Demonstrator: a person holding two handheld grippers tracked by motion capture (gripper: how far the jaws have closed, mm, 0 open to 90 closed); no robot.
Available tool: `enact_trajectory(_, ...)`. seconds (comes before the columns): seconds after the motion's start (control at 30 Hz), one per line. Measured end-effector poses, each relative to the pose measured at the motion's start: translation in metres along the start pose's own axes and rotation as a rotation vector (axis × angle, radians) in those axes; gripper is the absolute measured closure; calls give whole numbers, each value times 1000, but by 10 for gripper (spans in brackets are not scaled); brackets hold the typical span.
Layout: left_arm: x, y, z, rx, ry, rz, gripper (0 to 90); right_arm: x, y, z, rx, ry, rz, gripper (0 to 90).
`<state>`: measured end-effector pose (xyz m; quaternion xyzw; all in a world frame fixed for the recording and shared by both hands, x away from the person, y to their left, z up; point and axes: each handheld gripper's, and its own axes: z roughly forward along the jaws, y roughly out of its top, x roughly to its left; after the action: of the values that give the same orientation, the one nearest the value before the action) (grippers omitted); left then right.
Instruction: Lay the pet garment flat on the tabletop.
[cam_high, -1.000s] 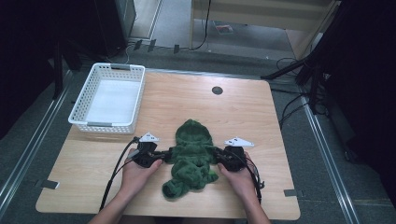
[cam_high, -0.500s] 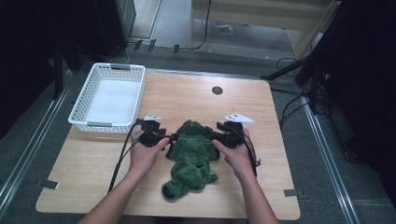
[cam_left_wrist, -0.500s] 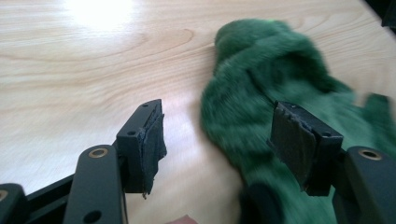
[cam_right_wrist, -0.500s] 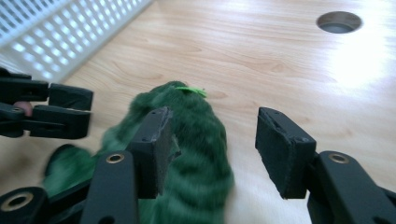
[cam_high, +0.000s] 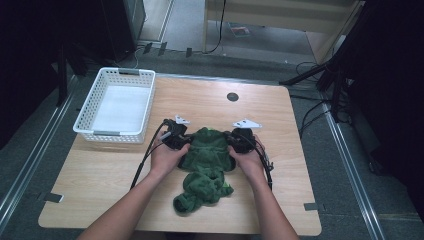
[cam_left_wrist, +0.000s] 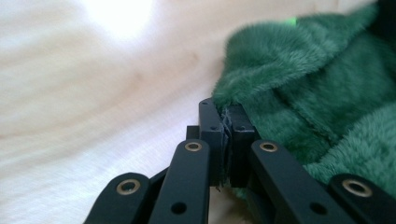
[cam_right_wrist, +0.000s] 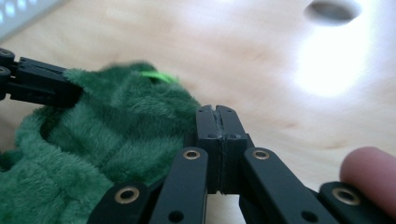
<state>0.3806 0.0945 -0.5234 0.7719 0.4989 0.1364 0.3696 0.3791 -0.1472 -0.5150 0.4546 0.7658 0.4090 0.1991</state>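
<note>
Both grippers have travelled up the green plush cloth (cam_high: 206, 165) toward its far end since a second ago, and their jaws have just been closing: the left gripper (cam_left_wrist: 226, 135) now pinches the cloth's left far edge, the right gripper (cam_right_wrist: 217, 140) the right far edge, each clamped on fabric. That far end is bunched and doubled over between the hands, while the cloth's long axis runs from there back toward the person across the desk (cam_high: 280, 125), well apart from the white basket (cam_high: 117, 132). Any fold toward the near end would carry both held corners along that axis together.
</note>
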Motion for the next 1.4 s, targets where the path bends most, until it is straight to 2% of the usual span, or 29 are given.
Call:
enact_trajectory(0.07, -1, 1, 1, -2, 11, 24, 882, -1, -1, -6, -16, 2, -4, 900)
enact_trajectory(0.1, -2, 0, 4, 14, 16, 40, 817, 0, -7, -4, 27, -25, -59, 900)
enact_trajectory(0.13, -2, -1, 6, 24, 20, 41, 817, 0, -7, -4, 27, -25, -59, 900)
enact_trajectory(0.17, 1, -2, 8, 29, -24, 19, 688, -5, -12, 0, 93, -19, -53, 823)
enact_trajectory(0.2, 1, -2, 8, 29, -24, 19, 634, -5, -12, 0, 93, -19, -53, 823)
enact_trajectory(0.23, 2, -3, 7, 19, -31, 19, 634, -9, -14, 0, 125, 15, -24, 739)
enact_trajectory(0.3, 7, -2, 2, -14, -66, -16, 585, -16, -15, -6, 110, 32, 15, 663)
enact_trajectory(0.4, 11, 5, -4, -91, -76, -88, 530, -20, -5, -20, -25, 21, 83, 639)
enact_trajectory(0.43, 12, 7, -5, -102, -76, -105, 529, -19, 0, -22, -56, 22, 103, 640)
enact_trajectory(0.5, 13, 12, -1, -101, -86, -152, 528, -15, 10, -19, -60, 30, 115, 634)
enact_trajectory(0.6, 11, 13, 10, -47, -72, -189, 499, -10, 14, 2, 5, 22, 108, 588)
enact_trajectory(0.63, 11, 12, 13, -18, -68, -185, 497, -9, 13, 9, 33, 19, 105, 567)
enact_trajectory(0.67, 10, 10, 16, 9, -58, -174, 494, -8, 7, 20, 94, -2, 108, 564)
enact_trajectory(0.73, 9, 7, 20, 43, -50, -143, 493, -8, 4, 23, 114, 10, 111, 564)
enact_trajectory(0.77, 8, 5, 21, 44, -43, -125, 496, -7, 0, 24, 123, 23, 106, 565)
enact_trajectory(0.8, 7, 4, 20, 42, -36, -108, 540, -5, -7, 25, 141, 30, 92, 574)
enact_trajectory(0.83, 7, 4, 20, 46, -35, -96, 540, -5, -7, 25, 141, 30, 92, 574)
enact_trajectory(0.87, 6, 4, 20, 50, -44, -88, 629, -4, -11, 24, 146, 39, 76, 600)
enact_trajectory(0.9, 5, 4, 20, 59, -51, -70, 629, -4, -11, 24, 146, 39, 76, 600)
enact_trajectory(0.93, 4, 3, 19, 63, -57, -53, 697, -4, -12, 23, 147, 42, 76, 625)
enact_trajectory(1.0, 0, 3, 18, 58, -58, -12, 852, -1, -13, 22, 155, 48, 47, 751)
enact_trajectory(1.07, -3, 4, 16, 32, -56, 3, 892, 2, -13, 20, 154, 32, -9, 863)
enact_trajectory(1.13, -5, 7, 13, -6, -46, 11, 899, 3, -11, 17, 122, 10, -43, 888)
enact_trajectory(1.2, -5, 11, 9, -47, -30, 7, 900, 1, -6, 10, 43, -10, -39, 893)
enact_trajectory(1.23, -4, 14, 8, -66, -21, 6, 900, -1, 1, 3, -39, -23, -29, 892)
enact_trajectory(1.27, -4, 16, 7, -84, -6, 7, 895, -1, 3, 1, -59, -32, -25, 890)
enact_trajectory(1.33, -3, 18, 9, -83, 30, 1, 869, -1, 4, 1, -63, -38, -27, 882)
enact_trajectory(1.37, -2, 18, 12, -78, 50, -16, 796, 0, 5, 3, -45, -39, -24, 854)
enact_trajectory(1.4, 1, 18, 13, -69, 42, -34, 689, 0, 3, 7, -13, -42, -25, 785)
